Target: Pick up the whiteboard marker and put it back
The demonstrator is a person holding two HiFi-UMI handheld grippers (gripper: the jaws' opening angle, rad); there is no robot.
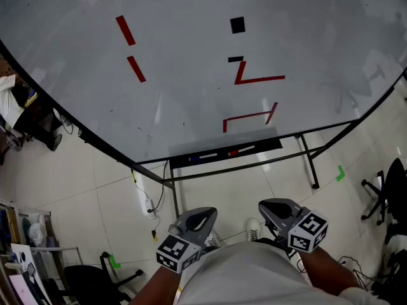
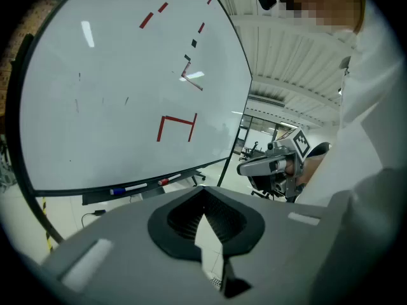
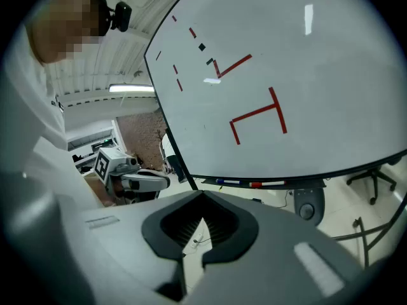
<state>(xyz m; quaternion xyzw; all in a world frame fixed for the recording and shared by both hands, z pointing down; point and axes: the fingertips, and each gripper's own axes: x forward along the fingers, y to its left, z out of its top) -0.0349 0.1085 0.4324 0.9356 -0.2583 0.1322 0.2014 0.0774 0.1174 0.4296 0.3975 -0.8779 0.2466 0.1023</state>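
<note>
**Markers in the tray, both hand-held grippers empty**

Progress looks to be at one end of the job or the other. Two markers lie end to end in the tray (image 1: 270,144) that runs along the lower edge of the whiteboard (image 1: 191,75): a blue-capped marker (image 1: 205,156) towards the tray's left end and a red-capped marker (image 1: 243,150) just beside it, nearer the tray's middle. Which of them the task means cannot be told. Neither is lifted or touched.

The left hand-held gripper (image 2: 203,218) has its jaws drawn together, with only a thin sliver of floor showing through the hollow between them and nothing pinched. The right hand-held gripper (image 3: 202,224) stands the same way, pressed together and holding nothing. Both are kept close to the person's body, well apart from the tray and below it in the head view.

My reading is that either the pick-up has not begun or the marker is already back in the tray; these views fit both. If it is the start, the reach to the tray, the grasp, the lift and the return all remain.

As for writing, nothing legible appears. Above the tray the whiteboard carries red strokes, some angled, some forming open corners, plus a few small black patches, none forming a word. No brand can be made out on the markers, which are too small. The cubes on the hand-held grippers bear only square black-and-white patterns.
</note>
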